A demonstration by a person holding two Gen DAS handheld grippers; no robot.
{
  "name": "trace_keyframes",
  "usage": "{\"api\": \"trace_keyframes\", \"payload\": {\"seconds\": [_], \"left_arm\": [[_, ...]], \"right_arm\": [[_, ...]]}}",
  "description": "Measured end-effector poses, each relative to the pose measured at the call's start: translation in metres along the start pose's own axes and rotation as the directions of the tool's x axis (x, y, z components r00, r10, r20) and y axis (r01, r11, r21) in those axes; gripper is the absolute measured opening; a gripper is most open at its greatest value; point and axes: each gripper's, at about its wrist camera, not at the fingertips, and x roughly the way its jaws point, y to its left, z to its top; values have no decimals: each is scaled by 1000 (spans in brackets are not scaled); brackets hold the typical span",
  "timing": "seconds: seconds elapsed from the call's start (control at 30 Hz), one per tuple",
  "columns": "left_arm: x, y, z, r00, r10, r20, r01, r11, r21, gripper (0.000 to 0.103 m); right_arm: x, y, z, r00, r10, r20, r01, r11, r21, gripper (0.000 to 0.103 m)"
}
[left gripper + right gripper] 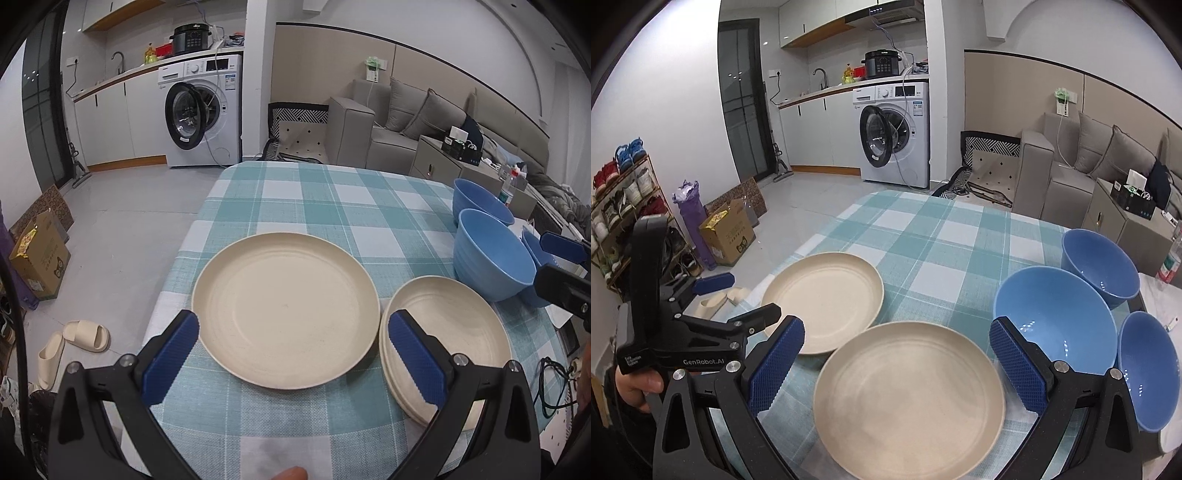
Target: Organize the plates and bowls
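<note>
While both jaws stand wide and hold nothing, the left hand-held gripper (291, 363) faces the single cream plate (285, 308), which lies flat on the tabletop (332, 206) just beside the plate stack (448, 339). It should probably pinch the near rim, lift and carry right. The right hand-held gripper (895, 363) hovers above that stack; three blue bowls (1054, 314) crowd the right edge, open cloth beyond.

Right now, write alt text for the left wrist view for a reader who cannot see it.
The open left gripper hovers over a checked tablecloth, facing a single cream plate. A stack of cream plates sits to its right, with three blue bowls beyond.
</note>
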Motion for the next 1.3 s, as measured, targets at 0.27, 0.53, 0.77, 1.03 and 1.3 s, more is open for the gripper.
{"api": "trace_keyframes", "payload": {"seconds": [0.27,0.53,0.77,1.03,1.3], "left_arm": [[1,23,2,999,35,-1,-35,998,-56,103],[12,40,0,998,60,-23,-62,994,-93,103],[23,53,-4,996,67,-51,-73,990,-125,103],[35,63,-9,995,66,-80,-78,985,-156,103],[49,70,-14,992,61,-108,-80,980,-183,103]], "right_arm": [[21,5,17,1000,12,-28,-11,1000,8,102],[47,9,25,998,23,-65,-22,1000,15,102],[74,12,27,994,25,-103,-23,1000,21,102],[108,17,26,988,31,-153,-29,999,19,102],[139,19,21,981,13,-195,-10,1000,14,102]]}}
